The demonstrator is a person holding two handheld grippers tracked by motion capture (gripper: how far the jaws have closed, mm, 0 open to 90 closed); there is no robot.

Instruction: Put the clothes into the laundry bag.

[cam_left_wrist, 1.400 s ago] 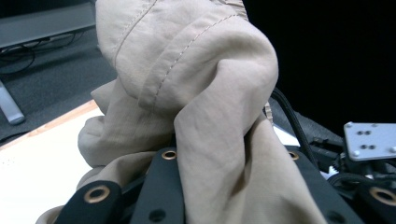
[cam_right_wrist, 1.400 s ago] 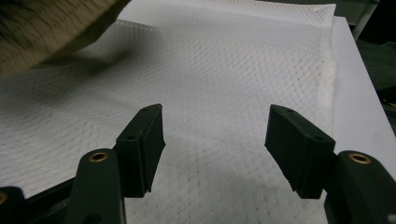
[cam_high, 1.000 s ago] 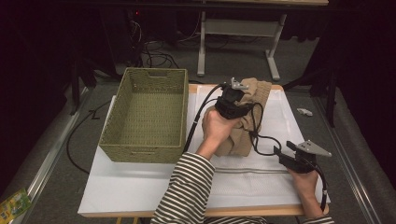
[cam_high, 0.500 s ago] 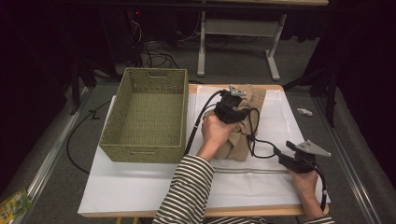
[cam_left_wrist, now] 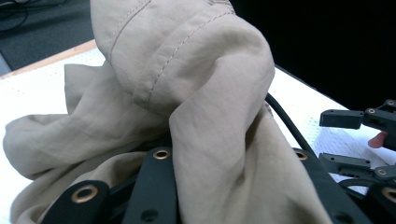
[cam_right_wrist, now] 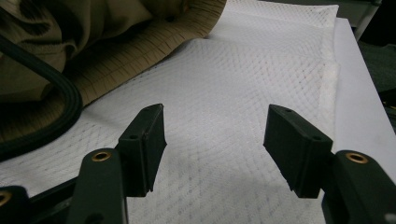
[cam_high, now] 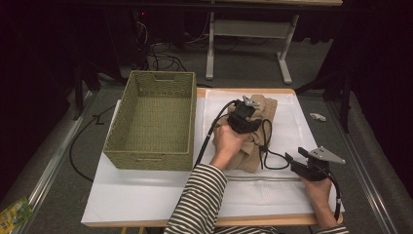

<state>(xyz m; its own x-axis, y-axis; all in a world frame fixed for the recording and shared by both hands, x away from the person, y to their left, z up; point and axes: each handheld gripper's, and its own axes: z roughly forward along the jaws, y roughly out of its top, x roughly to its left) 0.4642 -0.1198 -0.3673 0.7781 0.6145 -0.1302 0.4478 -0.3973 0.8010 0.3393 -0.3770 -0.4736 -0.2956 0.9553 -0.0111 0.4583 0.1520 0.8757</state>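
Observation:
A tan garment (cam_high: 269, 111) lies bunched on the white mesh mat (cam_high: 297, 122) at the table's middle. My left gripper (cam_high: 248, 108) rests on top of it, held in the person's left hand. In the left gripper view a thick fold of the garment (cam_left_wrist: 196, 70) rises from between the jaws and covers their tips; the jaws have just been opening a little, with the cloth still between them. My right gripper (cam_high: 293, 155) sits low at the front right, open, its jaws over bare mat (cam_right_wrist: 233, 70), with the garment's ribbed hem (cam_right_wrist: 154, 46) just beyond. The right gripper (cam_left_wrist: 323, 138) also appears far off.
A woven green basket (cam_high: 146, 161) stands at the table's left, nothing inside. A black cable (cam_high: 265, 156) loops from the garment toward the right gripper. The white board (cam_high: 146, 195) reaches the front edge. A small white piece (cam_high: 316, 117) lies on the floor at the right.
The left hand and its gripper have come down toward the mat with the garment, which now sits lower and flatter. The right gripper has stayed in place.

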